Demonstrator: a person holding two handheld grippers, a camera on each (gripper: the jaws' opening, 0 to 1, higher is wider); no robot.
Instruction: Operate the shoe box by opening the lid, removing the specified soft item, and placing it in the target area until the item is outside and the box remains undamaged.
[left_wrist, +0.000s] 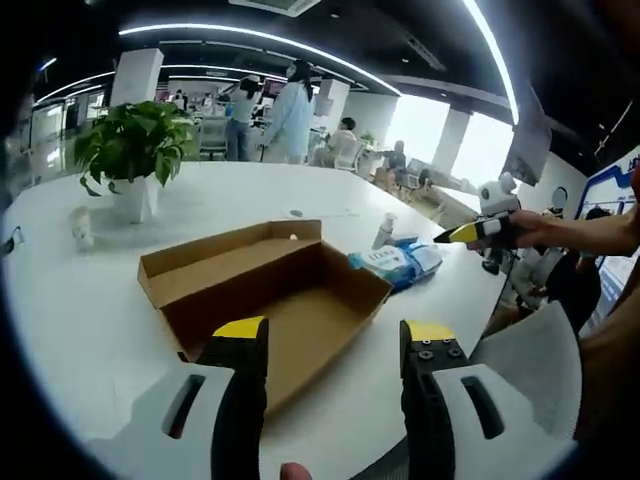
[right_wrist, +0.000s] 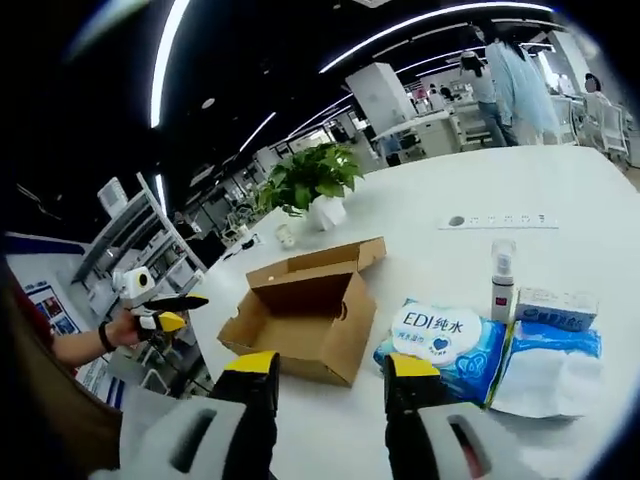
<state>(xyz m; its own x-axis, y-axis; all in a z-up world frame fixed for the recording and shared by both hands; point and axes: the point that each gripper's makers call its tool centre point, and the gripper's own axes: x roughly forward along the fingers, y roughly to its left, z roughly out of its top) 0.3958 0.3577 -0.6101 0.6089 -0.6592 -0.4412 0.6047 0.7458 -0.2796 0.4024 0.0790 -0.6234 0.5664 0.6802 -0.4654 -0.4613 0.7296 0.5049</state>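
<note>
Open shoe box (left_wrist: 270, 290) on white table (left_wrist: 80, 320), wipes pack (right_wrist: 445, 345) beside it, both grippers' jaws apart, empty

A wide white table (left_wrist: 90, 310) carries a potted plant (left_wrist: 132, 150); beyond the plant stand white pillars (left_wrist: 135, 77), bright windows (left_wrist: 418, 125) and curved ceiling light strips (left_wrist: 250, 35).

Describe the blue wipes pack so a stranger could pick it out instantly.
On the white table, find the open cardboard shoe box; the wipes pack lies flat just beside it. Unlike the small spray bottle and the plain white cloth nearby, it is a soft blue packet with a round white label.
</note>
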